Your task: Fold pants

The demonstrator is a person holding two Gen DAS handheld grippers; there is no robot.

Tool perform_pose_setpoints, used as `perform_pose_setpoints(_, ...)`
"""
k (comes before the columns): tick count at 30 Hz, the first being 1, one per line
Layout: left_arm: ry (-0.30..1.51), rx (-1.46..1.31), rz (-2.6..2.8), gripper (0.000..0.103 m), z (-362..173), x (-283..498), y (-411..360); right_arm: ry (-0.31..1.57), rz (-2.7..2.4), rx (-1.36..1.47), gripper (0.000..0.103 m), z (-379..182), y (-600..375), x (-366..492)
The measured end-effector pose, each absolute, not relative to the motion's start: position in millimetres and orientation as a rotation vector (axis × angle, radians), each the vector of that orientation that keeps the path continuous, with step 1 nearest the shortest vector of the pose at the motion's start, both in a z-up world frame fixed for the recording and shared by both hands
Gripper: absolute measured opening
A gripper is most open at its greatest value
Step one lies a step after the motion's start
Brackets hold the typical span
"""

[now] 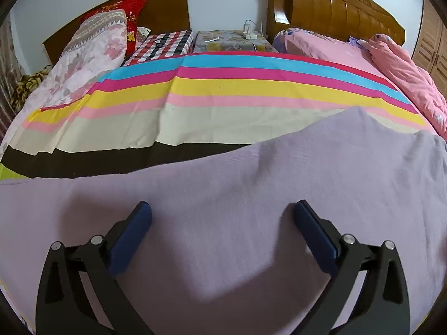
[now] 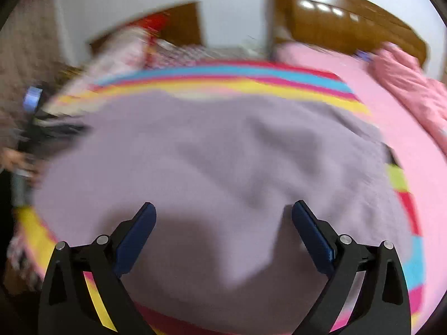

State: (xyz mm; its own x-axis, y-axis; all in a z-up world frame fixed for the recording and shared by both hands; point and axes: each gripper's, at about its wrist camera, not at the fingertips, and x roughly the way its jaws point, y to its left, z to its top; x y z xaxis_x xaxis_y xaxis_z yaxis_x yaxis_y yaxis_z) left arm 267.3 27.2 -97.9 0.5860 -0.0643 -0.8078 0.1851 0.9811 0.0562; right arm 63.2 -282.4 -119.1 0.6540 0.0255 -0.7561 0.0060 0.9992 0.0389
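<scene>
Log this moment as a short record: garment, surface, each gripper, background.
garment: lilac pants spread on the bed, lightly wrinkled
surface: striped sheet in blue, magenta, yellow, pink and cream bands
left gripper: open, over the pants, nothing between its fingers
right gripper: open, over the pants, nothing held; view blurred
background: two wooden headboards, nightstand between them, pink quilt at right
fold: none visible yet
</scene>
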Motion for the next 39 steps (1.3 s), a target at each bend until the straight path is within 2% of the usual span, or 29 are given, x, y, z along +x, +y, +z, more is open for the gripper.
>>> perform_pose_setpoints(9,0.933,0.136,-0.141,0.102,-97,272,27,0.755,0.096,0.195,0.095,-122,-329,36)
perform_pose_setpoints(14,0.933,0.134,-0.142,0.102,-97,273,27,0.788,0.054,0.084,0.095,-126,-308,35)
perform_pose_setpoints(19,0.933,0.135,-0.142,0.102,-97,273,26,0.737,0.061,0.239,0.096,-108,-297,36)
perform_pose_setpoints(23,0.932,0.134,-0.142,0.102,-97,273,26,0.750,0.137,0.143,0.096,-105,-243,48)
perform_pose_setpoints(28,0.931,0.123,-0.149,0.102,-96,272,26,0.872,0.214,-0.075,0.099,-129,-167,69)
perform_pose_setpoints(30,0.926,0.103,-0.159,0.101,-95,272,27,0.846,0.193,-0.132,0.099,-133,-157,70)
perform_pose_setpoints(34,0.853,-0.056,-0.191,0.101,-84,262,50,0.908,0.136,-0.077,0.098,-123,-166,82)
perform_pose_setpoints(39,0.676,-0.447,-0.255,0.101,-56,218,131,0.819,0.084,-0.034,0.098,-95,-152,87)
